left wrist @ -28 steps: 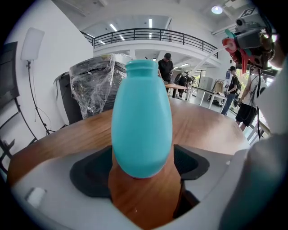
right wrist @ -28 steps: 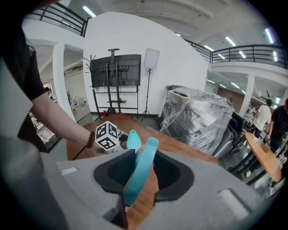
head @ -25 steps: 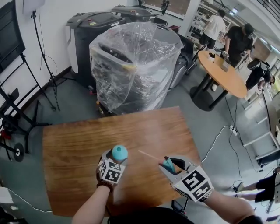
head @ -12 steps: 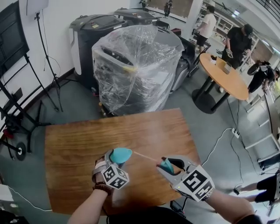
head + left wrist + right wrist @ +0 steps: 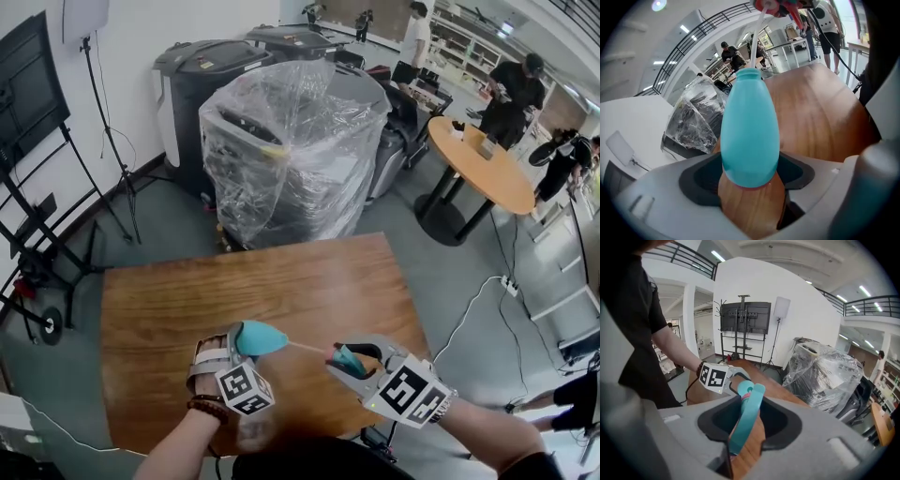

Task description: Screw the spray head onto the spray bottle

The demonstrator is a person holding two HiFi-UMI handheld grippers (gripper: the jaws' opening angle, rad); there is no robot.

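Note:
My left gripper [image 5: 246,339] is shut on the teal spray bottle [image 5: 259,337]; its jaws have just been closing a little round it. The bottle lies tilted, its neck towards the right. In the left gripper view the bottle [image 5: 750,133] fills the gap between the jaws. The spray head [image 5: 349,360], teal with a trigger, sits in my right gripper [image 5: 345,359], which is shut on it. Its thin dip tube [image 5: 307,348] runs left, and its end [image 5: 756,37] enters the bottle's neck. The head [image 5: 780,5] stays well apart from the neck. Both hang above the wooden table [image 5: 187,291].
Behind the table stands a machine wrapped in clear plastic [image 5: 291,141] with dark bins beyond. A screen on a stand [image 5: 23,89] is at the left. At the right are a round table [image 5: 483,164], people, and a cable on the floor [image 5: 478,291].
The left gripper has rolled and risen, tipping the bottle from upright until its neck faces right. The right gripper has shifted left, and the tube's end now meets the neck.

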